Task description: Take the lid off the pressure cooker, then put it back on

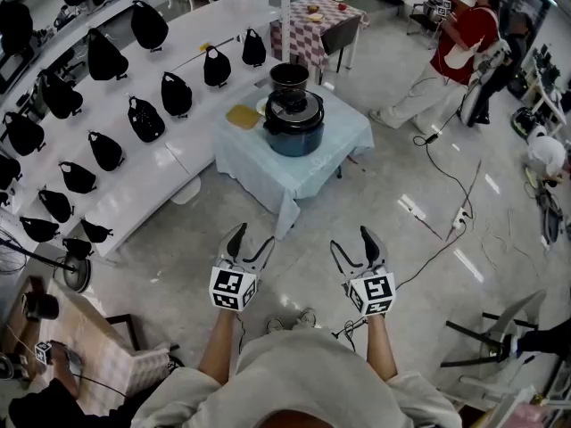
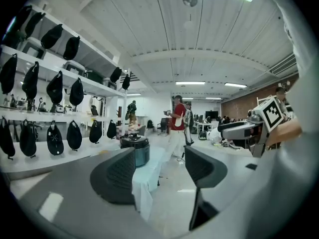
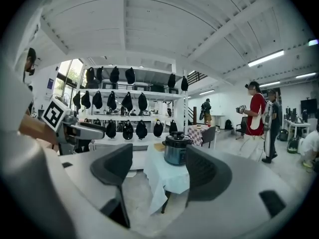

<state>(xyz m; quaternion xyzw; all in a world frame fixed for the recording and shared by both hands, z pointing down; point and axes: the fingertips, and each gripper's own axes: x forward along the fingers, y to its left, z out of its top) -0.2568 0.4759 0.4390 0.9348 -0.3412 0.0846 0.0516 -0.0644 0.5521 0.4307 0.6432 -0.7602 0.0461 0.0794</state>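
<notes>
The dark blue pressure cooker stands on a small table with a pale blue cloth, its black lid on top. The cooker also shows far off in the left gripper view, and the cooker in the right gripper view. My left gripper and right gripper hang side by side over the floor, well short of the table. Both are open with nothing between their jaws.
A yellow pad and a white plate lie on the cloth beside the cooker. Long white shelves with several black bags run along the left. A person in red stands at the back right. Cables and a power strip lie on the floor.
</notes>
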